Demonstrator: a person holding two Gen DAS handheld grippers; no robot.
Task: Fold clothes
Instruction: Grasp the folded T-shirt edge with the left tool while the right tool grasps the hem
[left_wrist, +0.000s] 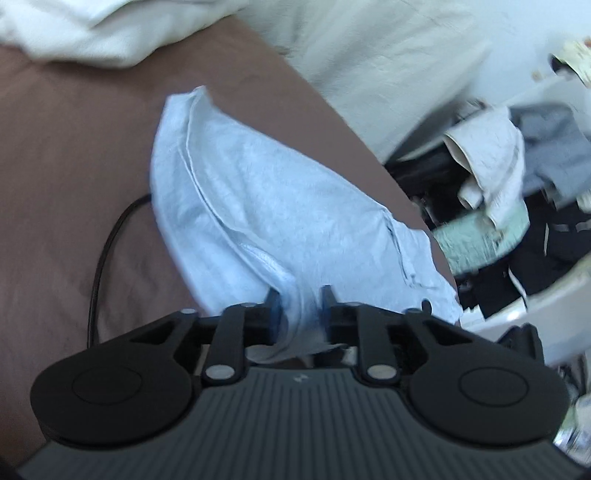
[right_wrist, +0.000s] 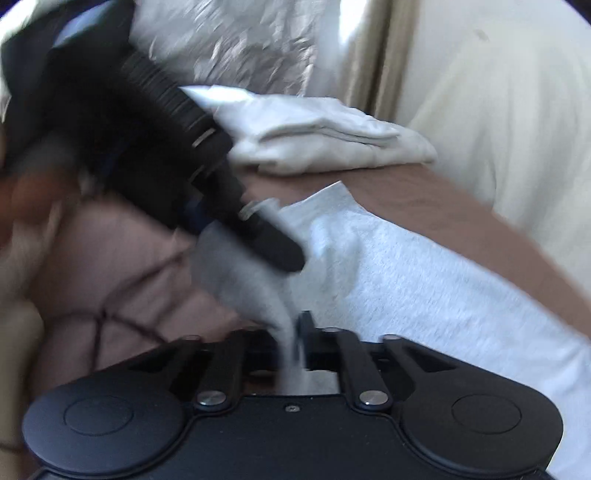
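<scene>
Meanwhile, left tongs (left_wrist: 297, 295) and right tongs (right_wrist: 293, 325) both clamped on grey garment (left_wrist: 258, 192) atop brown bed (left_wrist: 74, 166).

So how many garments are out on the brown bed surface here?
2. A light grey garment lies across the brown bed surface, held at its near end by both grippers. A folded white garment sits farther back. The blurred pile beside the bed isn't counted.

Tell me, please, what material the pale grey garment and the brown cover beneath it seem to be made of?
The pale grey garment looks like soft knit cotton jersey, probably: heathered, matte, with stitched seams and limp folds. The brown cover looks like smooth woven sheeting, matte, with shallow creases; its fibre I cannot tell.
</scene>
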